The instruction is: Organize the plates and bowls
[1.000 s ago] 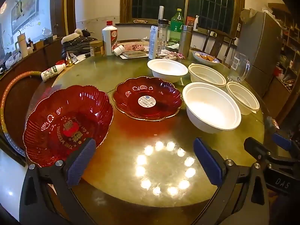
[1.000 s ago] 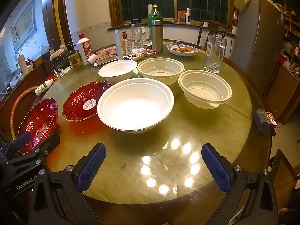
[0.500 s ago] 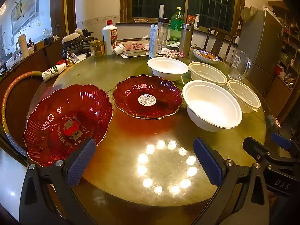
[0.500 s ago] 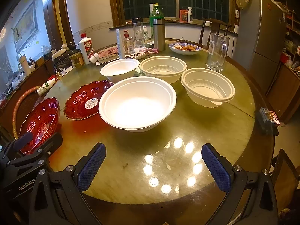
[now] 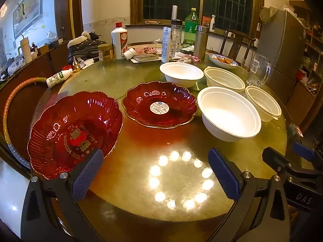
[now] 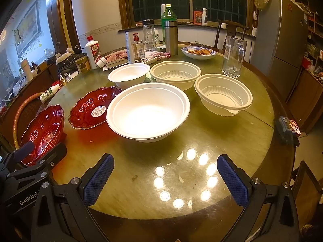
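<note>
Two red scalloped plates lie on the round glass table: a near one (image 5: 74, 133) (image 6: 43, 133) at the left and a second with a white sticker (image 5: 160, 104) (image 6: 93, 109) beyond it. A large white bowl (image 5: 229, 114) (image 6: 148, 111) stands in the middle, a smaller white bowl (image 5: 181, 73) (image 6: 129, 77) behind it, and two ribbed cream bowls (image 6: 175, 74) (image 6: 223, 94) to the right. My left gripper (image 5: 155, 173) is open above the table's front, its left pad overlapping the near red plate's rim in the view. My right gripper (image 6: 165, 179) is open in front of the large bowl, holding nothing.
Bottles, a steel flask (image 6: 171, 37), a glass pitcher (image 6: 234, 57), a dish of food (image 6: 198, 52) and papers crowd the table's far side. A small box (image 6: 288, 126) sits at the right edge. A fridge (image 6: 286, 40) stands beyond, and a chair back (image 5: 12, 111) curves at the left.
Both views have shifted slightly; the bowls and plates sit a little lower and closer in frame. Nothing on the table has moved and both grippers stay open.
</note>
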Motion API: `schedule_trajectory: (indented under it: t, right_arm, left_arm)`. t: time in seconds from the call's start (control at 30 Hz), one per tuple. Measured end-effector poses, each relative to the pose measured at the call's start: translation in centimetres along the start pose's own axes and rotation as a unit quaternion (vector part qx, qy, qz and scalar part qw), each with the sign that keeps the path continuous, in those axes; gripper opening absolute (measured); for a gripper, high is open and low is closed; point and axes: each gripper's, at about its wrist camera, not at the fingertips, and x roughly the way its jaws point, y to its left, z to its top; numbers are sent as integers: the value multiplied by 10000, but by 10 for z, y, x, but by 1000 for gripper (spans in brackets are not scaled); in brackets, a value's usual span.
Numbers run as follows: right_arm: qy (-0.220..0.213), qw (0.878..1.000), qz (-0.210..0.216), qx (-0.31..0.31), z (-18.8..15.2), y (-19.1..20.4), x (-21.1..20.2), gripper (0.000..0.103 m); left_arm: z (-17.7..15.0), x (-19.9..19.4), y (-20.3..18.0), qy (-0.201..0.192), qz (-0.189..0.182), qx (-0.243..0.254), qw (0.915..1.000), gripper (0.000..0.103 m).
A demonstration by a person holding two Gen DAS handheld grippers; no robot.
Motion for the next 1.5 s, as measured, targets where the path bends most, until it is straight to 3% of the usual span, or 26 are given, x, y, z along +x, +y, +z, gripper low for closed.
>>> schedule_trajectory:
  t: [1.33, 1.5]
  right_arm:
    - [-11, 10000, 48, -19, -1, 3, -1, 103]
    - [-26, 9997, 246, 3, 0, 6, -2, 103]
  left_arm:
    - [0, -1, 0, 44, 3, 31, 10000, 103]
    - [0, -12, 13, -38, -156, -111, 9998, 103]
